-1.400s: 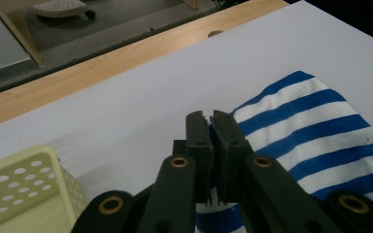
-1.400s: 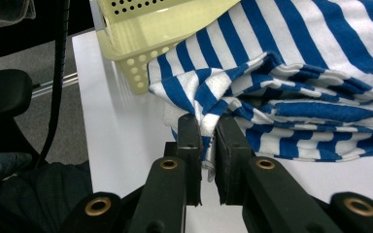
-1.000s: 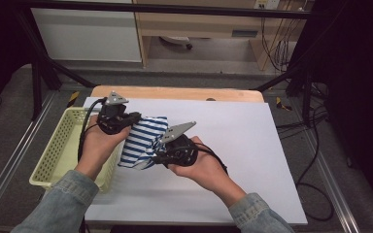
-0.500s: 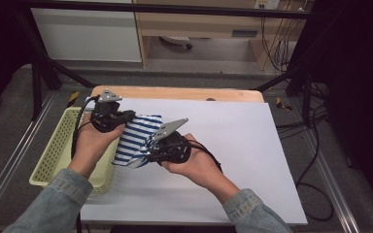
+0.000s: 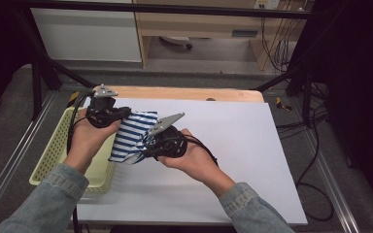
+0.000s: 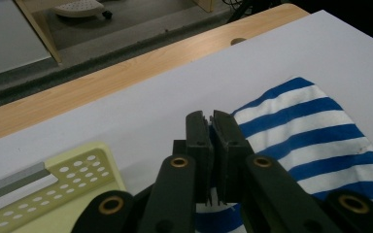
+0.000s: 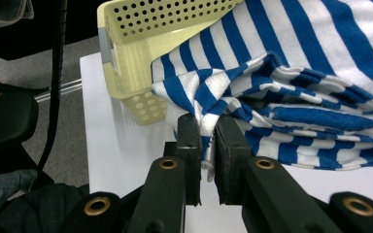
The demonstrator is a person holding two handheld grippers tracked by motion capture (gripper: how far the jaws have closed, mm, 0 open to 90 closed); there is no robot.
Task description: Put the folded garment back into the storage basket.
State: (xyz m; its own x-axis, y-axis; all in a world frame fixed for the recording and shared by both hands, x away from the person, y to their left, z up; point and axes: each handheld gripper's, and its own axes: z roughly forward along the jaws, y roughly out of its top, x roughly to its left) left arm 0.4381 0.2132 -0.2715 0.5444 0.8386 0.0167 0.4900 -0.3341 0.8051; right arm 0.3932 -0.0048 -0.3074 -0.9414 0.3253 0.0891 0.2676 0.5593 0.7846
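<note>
Striped cloth (image 5: 133, 136) clamped btwn grippers, touching yellow basket (image 5: 58, 150) rim.

High view: above, facing forward and down over the white table (image 5: 243, 145), fairly far. Both gripper views: close, low along the jaws. Shared by all three: striped cloth (image 5: 133, 136) (image 6: 315, 141) (image 7: 291, 73), yellow basket (image 5: 60, 150) (image 6: 73, 170) (image 7: 150, 29).

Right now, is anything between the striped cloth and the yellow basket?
Nothing visible. The striped cloth, clamped by the left tool and right tool, hangs right beside the yellow basket; only the basket's near wall must be cleared.
</note>
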